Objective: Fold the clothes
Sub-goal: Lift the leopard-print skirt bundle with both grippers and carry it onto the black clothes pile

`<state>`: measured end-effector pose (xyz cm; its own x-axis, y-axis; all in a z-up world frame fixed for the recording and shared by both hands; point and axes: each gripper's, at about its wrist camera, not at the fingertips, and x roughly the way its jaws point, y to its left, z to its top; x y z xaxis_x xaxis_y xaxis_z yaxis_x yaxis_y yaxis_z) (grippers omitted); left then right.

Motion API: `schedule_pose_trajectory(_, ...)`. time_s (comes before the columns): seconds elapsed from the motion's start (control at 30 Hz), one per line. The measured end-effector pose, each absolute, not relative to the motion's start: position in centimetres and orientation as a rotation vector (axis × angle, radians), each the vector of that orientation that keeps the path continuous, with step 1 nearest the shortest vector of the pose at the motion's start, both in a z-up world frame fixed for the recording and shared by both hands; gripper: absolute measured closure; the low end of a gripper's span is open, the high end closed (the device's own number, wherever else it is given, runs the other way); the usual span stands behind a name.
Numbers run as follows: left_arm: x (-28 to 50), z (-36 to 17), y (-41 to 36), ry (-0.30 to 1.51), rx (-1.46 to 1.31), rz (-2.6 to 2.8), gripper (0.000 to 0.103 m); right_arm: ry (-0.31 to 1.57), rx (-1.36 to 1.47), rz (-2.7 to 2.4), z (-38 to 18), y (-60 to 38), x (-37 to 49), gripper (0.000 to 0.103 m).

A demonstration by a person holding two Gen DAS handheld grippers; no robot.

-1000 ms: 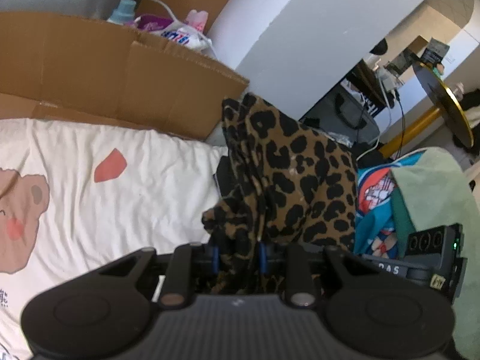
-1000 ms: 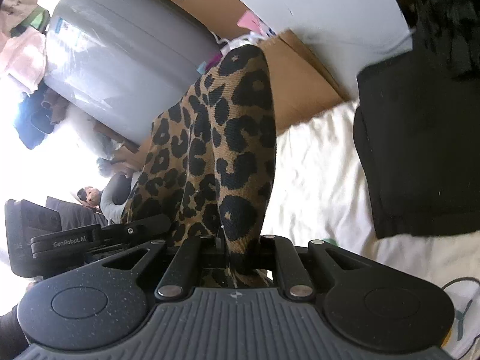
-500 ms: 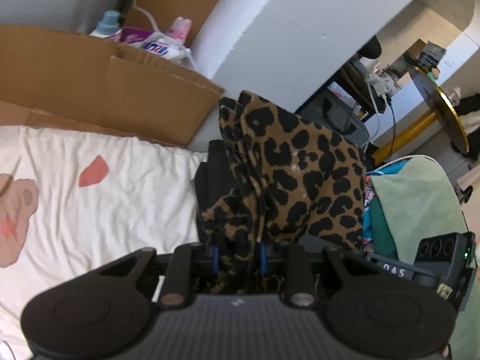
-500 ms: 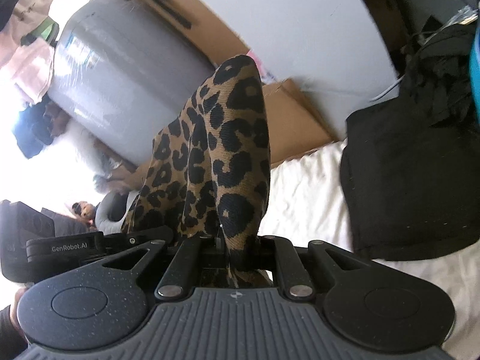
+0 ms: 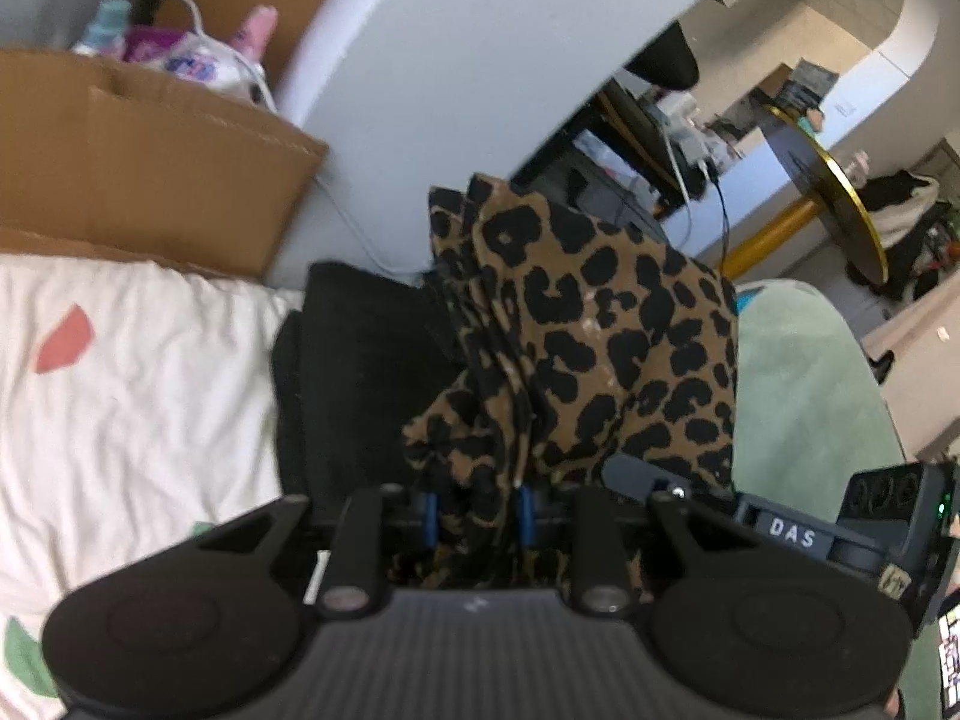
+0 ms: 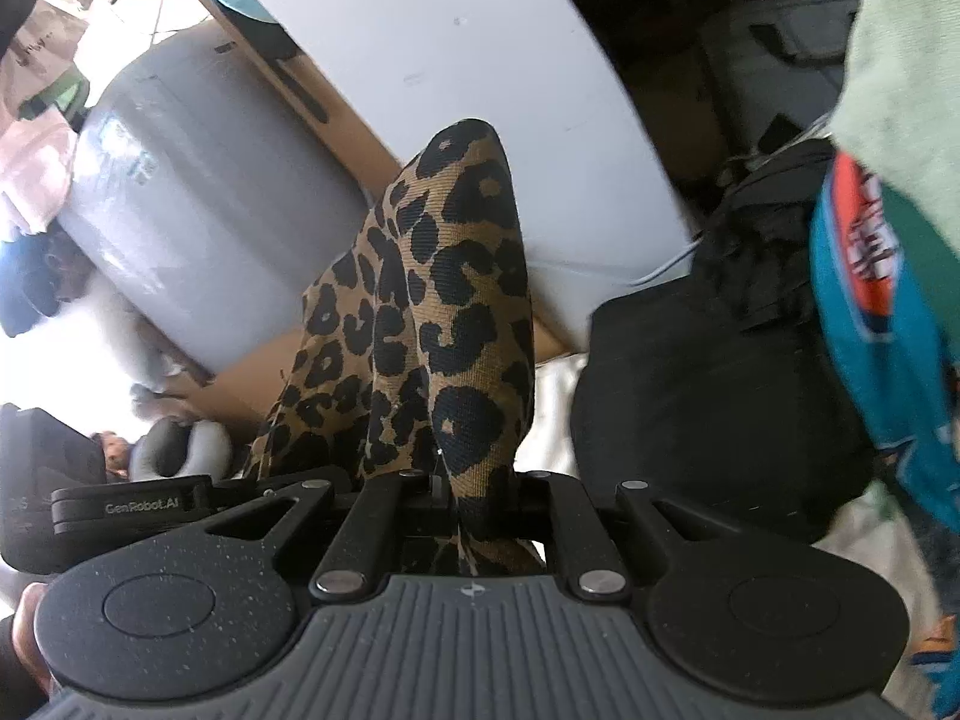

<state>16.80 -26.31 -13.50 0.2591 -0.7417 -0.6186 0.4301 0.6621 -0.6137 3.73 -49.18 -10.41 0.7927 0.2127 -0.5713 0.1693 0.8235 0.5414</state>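
Observation:
A leopard-print garment (image 5: 588, 348) is bunched and lifted off the bed, held by both grippers. My left gripper (image 5: 477, 516) is shut on a thick bundle of it, the cloth rising past the fingers. My right gripper (image 6: 480, 492) is shut on another fold of the leopard-print garment (image 6: 444, 312), which stands up in front of the camera. The fingertips of both grippers are hidden in the cloth. A folded black garment (image 5: 360, 372) lies on the white printed bedsheet (image 5: 138, 372) just beyond the left gripper; the black garment (image 6: 708, 396) is to the right in the right wrist view.
A pale green cloth (image 5: 804, 396) and a teal printed garment (image 6: 876, 312) lie to the right. Cardboard sheets (image 5: 144, 168) line the far side of the bed below a white wall (image 5: 480, 60). A round gold-rimmed table (image 5: 834, 204) stands beyond. The other gripper's body (image 5: 840, 528) is at lower right.
Both grippers have carried the leopard garment to the right, toward the black garment and the pile of clothes. The bedsheet has slid left in view, and the right wrist view has tilted upward.

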Motion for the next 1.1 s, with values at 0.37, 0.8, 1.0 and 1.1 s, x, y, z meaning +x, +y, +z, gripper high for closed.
schedule_pose_trajectory(0.37,17.6,-19.0,-29.1,1.076,-0.475,-0.840,0.078,0.708,0.471,-0.048,-13.0,-51.1,4.4,0.094)
schedule_pose_trajectory(0.8,19.9,-23.0,-30.6,1.123,-0.511,-0.814,0.078,0.759,0.553,-0.072,-17.7,-53.9,6.9,0.094)
schedule_pose_trajectory(1.0,21.7,-23.6,-31.2,1.107,-0.518,-0.806,0.078,0.733,0.525,-0.071,-18.5,-54.5,8.8,0.094)
schedule_pose_trajectory(1.1,22.6,-24.1,-31.7,1.101,-0.517,-0.795,0.078,0.722,0.499,-0.071,-19.2,-54.7,9.9,0.094)
